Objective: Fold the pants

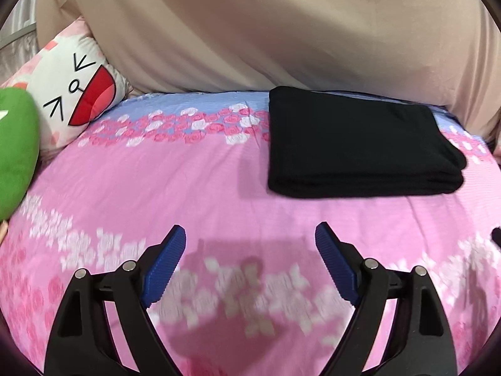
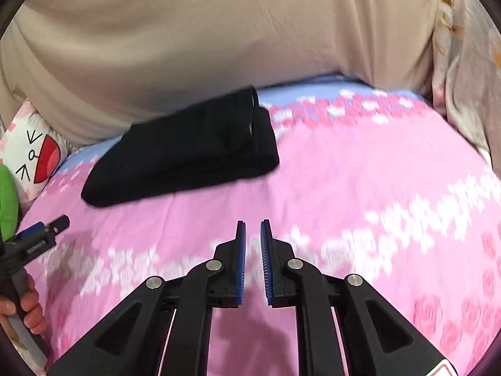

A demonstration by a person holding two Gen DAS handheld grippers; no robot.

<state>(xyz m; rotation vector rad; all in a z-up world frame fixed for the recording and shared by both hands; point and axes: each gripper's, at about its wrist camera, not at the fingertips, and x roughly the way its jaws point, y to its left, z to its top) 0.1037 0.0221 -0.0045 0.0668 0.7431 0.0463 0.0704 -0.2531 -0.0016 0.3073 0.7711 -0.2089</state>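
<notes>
Pants [image 1: 360, 144] folded into a neat black stack on the bedspread [image 1: 188, 181], well ahead of both tongs. Little or nothing left to fold, apparently. Left tongs [image 1: 250, 235] spread wide, empty. Right tongs [image 2: 253, 228] nearly together, empty. Pillow [image 1: 78, 94] and green plush [image 1: 15, 150] far left, beige cloth [image 1: 266, 31] behind; nothing blocking.

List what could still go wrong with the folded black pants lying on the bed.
1. The folded black pants show loose stacked layers at the near edge; a nudge might slide them apart.
2. The left gripper is open and empty, the right gripper has a narrow gap and holds nothing; a careless pass could snag the fold.
3. The soft pink bedsheet may wrinkle and tilt the stack.
</notes>
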